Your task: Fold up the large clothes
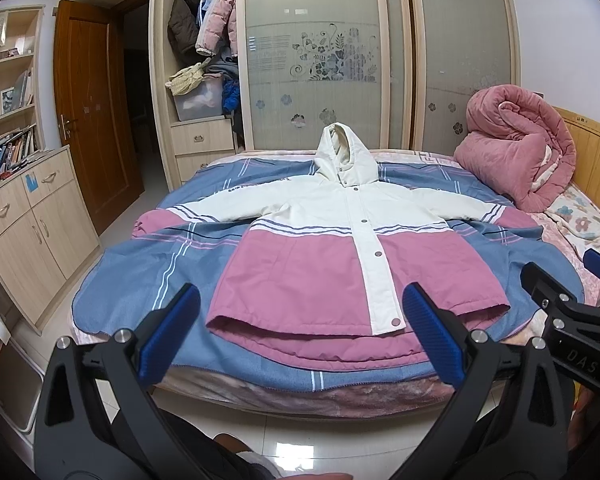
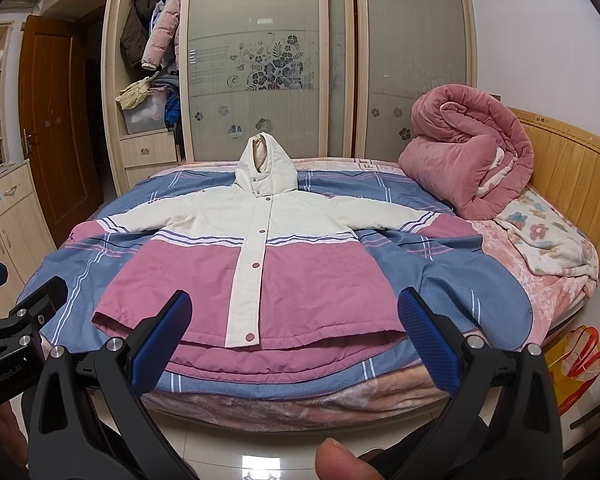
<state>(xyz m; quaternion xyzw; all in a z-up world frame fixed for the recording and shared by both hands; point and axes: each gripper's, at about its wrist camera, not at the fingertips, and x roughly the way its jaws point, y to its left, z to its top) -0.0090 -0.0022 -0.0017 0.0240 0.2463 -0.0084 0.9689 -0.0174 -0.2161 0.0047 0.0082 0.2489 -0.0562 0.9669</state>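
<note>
A hooded, padded cream-and-pink jacket [image 1: 324, 240] with snap buttons lies flat, front up and sleeves spread, on a blue striped woven blanket [image 1: 148, 276] covering the bed [image 2: 560, 276], its hem at the near edge. A rolled pink quilted comforter [image 2: 468, 156] sits at the bed's far right corner. The left gripper [image 1: 300, 328] and right gripper [image 2: 296, 328], with ribbed blue pads, hover wide apart and empty just off the near edge.
</note>
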